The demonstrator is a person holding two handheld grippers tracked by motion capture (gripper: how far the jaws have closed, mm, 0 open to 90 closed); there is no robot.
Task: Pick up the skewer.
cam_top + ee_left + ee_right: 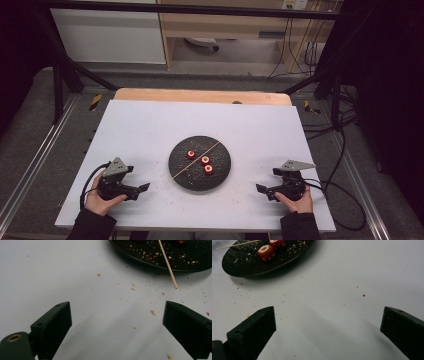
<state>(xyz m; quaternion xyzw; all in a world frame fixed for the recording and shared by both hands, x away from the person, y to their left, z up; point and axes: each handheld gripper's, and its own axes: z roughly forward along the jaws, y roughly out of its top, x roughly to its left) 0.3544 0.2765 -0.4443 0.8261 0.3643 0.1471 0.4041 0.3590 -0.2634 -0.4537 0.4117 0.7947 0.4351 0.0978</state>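
Grippers idle at the near edge of the white table, one per hand, both low and apart from the work. Left gripper sits at about 8 o'clock from the black plate, held in the person's left hand; its tip points toward the plate. In the left gripper view the jaws stand wide, nothing between them, bare table beneath. Right gripper sits at about 4 o'clock from the plate, in the right hand, tip also turned inward. In the right gripper view its jaws are likewise released and spread, with nothing in them.

Plate lies at table centre, round, dark, rough-textured. On it, three small red fruit pieces with pale cores: one at roughly 11 o'clock of plate centre, one near centre, one just toward 4 o'clock. Two of them show in the right gripper view, close together, on the plate's far half.

Thin wooden skewer lies slantwise across the plate, running from about 2 o'clock to 8 o'clock; its lower end overhangs the rim and rests on the table, as the left gripper view shows. Skewer is bare, apart from the fruit.

Crumbs scattered on the table near the plate's rim and on the plate itself. Black cable trails from each gripper toward the table edge.
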